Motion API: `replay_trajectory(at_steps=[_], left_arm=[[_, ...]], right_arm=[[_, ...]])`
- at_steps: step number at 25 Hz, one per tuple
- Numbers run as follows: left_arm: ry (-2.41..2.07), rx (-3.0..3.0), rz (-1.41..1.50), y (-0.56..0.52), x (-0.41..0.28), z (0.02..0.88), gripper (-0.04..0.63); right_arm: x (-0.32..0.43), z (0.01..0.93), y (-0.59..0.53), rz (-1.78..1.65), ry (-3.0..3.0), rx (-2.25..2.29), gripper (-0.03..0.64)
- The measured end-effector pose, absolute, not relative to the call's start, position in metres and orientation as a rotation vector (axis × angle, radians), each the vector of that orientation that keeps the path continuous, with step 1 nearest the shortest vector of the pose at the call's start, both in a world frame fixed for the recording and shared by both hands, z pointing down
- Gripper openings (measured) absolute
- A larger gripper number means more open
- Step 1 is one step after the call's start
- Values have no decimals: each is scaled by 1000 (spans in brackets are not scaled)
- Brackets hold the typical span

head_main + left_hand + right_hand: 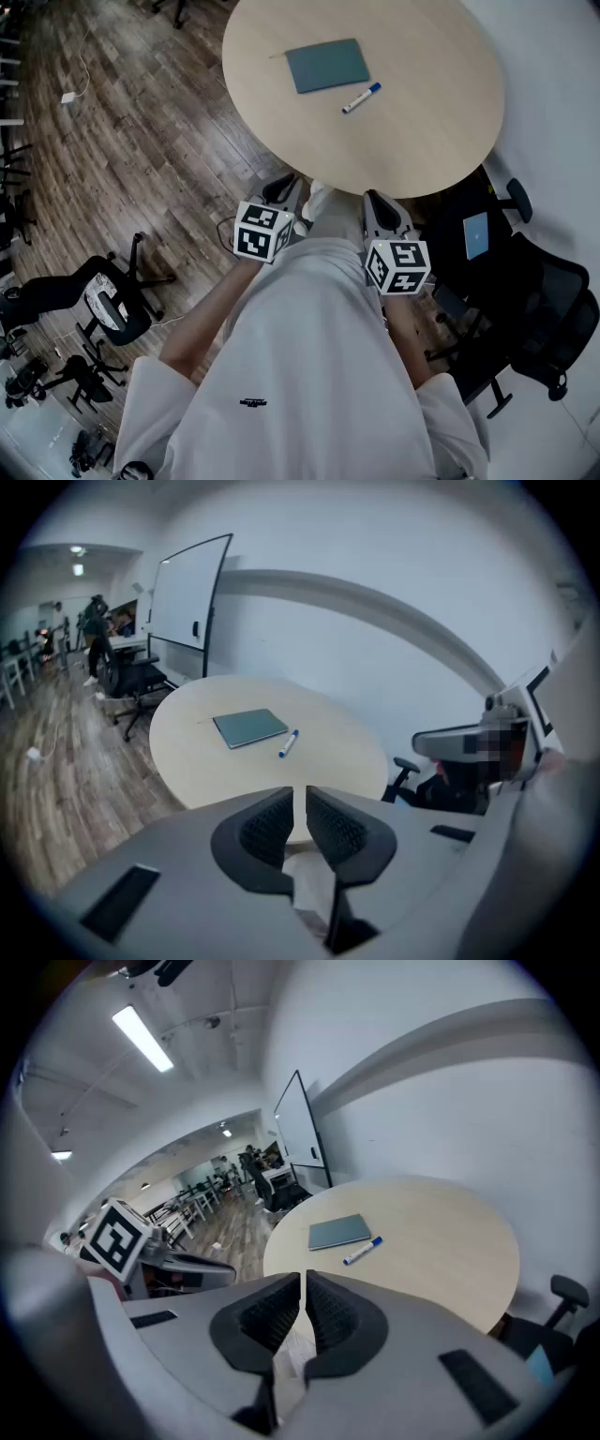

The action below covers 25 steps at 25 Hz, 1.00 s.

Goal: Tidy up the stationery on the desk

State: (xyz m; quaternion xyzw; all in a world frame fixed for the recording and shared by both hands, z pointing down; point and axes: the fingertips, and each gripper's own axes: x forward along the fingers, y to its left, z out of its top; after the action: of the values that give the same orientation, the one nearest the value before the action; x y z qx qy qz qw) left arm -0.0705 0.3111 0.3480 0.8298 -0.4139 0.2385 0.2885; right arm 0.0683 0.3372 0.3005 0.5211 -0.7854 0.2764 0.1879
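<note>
1. Two grippers are held side by side close to the person's body. The left gripper (284, 190) (300, 797) and the right gripper (376, 201) (303, 1281) both point at the round table (427, 141), with their tips near its closest edge.
2. The left gripper's jaws are pressed together, with only a thin slit between the ribbed pads and nothing in it.
3. The right gripper's jaws are likewise closed on nothing.
4. A teal notebook (327, 65) (249, 727) (339, 1232) lies flat on the table, well ahead of both grippers.
5. A white marker (361, 97) (288, 743) (362, 1250) with a blue cap lies just beside the notebook, apart from it. It is on the side nearer the grippers and closer to the right one.
6. Left of the left gripper is wooden floor (141, 141) with an office chair (112, 302) on it.
7. A black chair (551, 319) stands right of the right gripper.
8. A whiteboard (187, 602) stands far beyond the table.
</note>
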Motion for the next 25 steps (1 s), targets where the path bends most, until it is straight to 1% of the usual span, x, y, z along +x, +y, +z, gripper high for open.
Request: replay_trajectory(at_steps=[3,5,11,15,21,25], left_arm=[[-1087,2168,561,372,-61,327,29],[-1089,2143,539,390,-55,317,29],[-1153,2129,529,384,-17,295,29],[-1200,2093,568,396,3,304,29],[-1286,1946,548,415,1,322,29],[-1312,1935,511,398,-3,315,29]], right_arm=[[66,297,370,799,-2196,1415,46],[66,293,381,835,-2203,1387,46],[93,284,382,885,-2269,1260,46],[117,295,372,906,-2320,1271,47],[123,315,371,1052,-2316,1251,47],[129,322,372,1071,-2297,1239,46]])
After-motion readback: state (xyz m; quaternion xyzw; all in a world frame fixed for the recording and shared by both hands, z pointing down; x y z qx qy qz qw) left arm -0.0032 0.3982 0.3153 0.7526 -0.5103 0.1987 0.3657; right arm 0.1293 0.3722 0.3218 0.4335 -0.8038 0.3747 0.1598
